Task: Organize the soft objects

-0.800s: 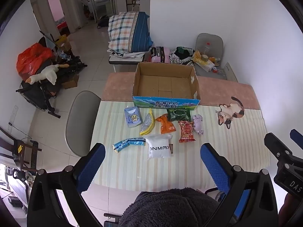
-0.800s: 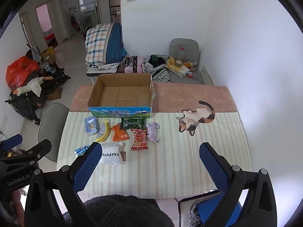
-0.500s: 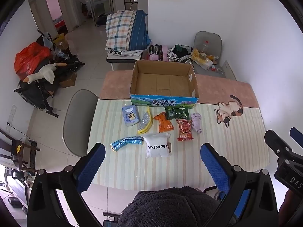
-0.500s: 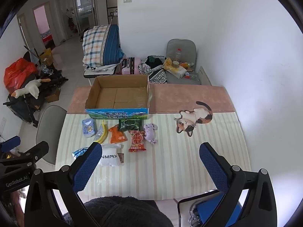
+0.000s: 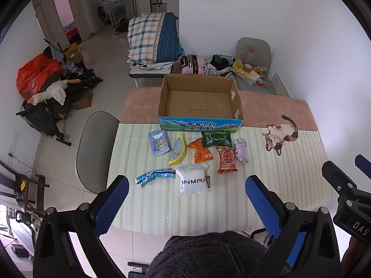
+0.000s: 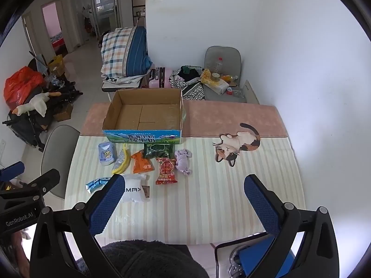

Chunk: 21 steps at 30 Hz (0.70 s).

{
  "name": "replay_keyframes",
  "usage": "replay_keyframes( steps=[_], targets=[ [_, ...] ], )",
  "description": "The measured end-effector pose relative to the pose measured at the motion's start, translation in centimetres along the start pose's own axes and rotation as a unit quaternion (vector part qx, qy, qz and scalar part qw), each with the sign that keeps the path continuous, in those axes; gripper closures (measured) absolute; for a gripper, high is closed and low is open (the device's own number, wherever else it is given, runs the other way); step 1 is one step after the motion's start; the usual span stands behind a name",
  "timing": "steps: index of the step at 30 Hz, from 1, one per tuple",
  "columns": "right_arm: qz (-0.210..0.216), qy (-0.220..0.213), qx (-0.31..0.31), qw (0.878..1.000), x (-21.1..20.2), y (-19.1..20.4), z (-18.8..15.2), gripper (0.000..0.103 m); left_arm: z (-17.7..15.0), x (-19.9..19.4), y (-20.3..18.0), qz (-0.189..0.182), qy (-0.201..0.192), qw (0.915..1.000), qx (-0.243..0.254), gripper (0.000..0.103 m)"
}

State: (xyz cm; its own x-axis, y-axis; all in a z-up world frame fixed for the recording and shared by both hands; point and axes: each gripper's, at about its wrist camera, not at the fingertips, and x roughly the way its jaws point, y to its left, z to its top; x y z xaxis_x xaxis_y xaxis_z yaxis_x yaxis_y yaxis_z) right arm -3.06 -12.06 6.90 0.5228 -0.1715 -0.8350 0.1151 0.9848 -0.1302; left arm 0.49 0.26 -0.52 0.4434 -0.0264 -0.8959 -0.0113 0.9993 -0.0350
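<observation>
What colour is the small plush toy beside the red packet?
Pale purple plush toy; clearest in the left wrist view.

A striped surface [image 5: 289,180] fills the frame's middle, bearing an open cardboard box [image 5: 200,103] at center, with soft packets [image 5: 201,153] just below it.

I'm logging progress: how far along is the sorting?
Nothing looks done: the cardboard box is empty. Nothing is in hand: the left hand-held gripper and right hand-held gripper are open. All is left, including the white pouch and purple plush.
</observation>
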Motion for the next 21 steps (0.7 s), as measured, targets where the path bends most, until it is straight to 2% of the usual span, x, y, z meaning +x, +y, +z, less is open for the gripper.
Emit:
replay_keyframes(
  steps=[21],
  targets=[
    [0.002, -0.003, -0.003, 1.000, -0.12, -0.32, 0.19, 0.000, -0.07, -0.13, -0.10, 0.002, -0.001, 1.0000, -0.001, 0.000]
  ],
)
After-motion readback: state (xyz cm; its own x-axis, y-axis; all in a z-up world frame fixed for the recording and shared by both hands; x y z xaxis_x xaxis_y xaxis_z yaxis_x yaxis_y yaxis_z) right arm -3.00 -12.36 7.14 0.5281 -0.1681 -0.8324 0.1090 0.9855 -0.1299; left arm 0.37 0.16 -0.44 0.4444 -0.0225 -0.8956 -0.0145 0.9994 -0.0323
